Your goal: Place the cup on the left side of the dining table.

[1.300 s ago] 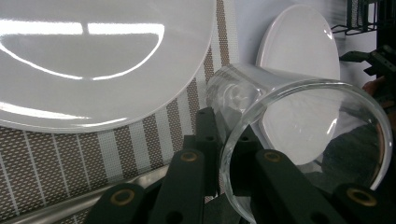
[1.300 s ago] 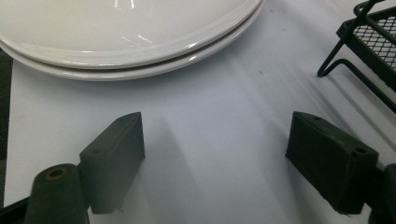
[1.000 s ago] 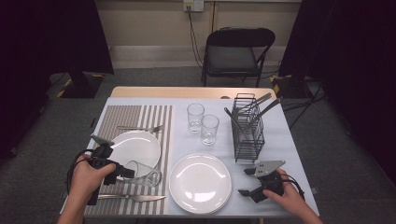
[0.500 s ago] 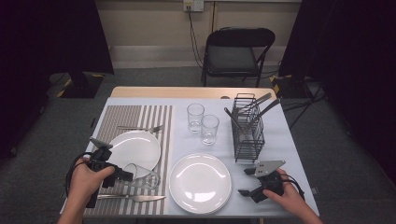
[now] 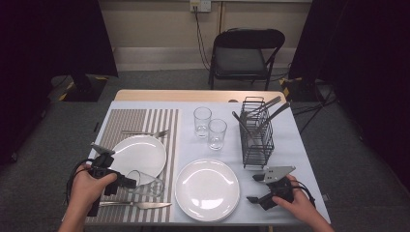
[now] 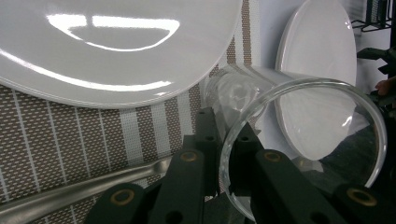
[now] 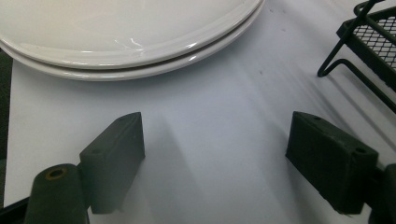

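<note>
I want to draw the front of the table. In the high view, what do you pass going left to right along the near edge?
Left gripper pinching the rim of a clear drinking glass lying on its side → round white plate on the bare tablecloth → open right gripper.

Overhead light falls on the white-clothed table point(image 5: 290, 145) w/ dark curtains either side, room edges dim. Hard white glare streaks cross the glossy round white plate point(image 6: 116, 46) in left gripper view; the clear drinking glass point(image 6: 299, 140) close to lens reads soft, slightly warped. Right gripper view: soft shadows under black jaws, second glossy white plate point(image 7: 130, 32) w/ small highlights. High view sharp but low-res.
</note>
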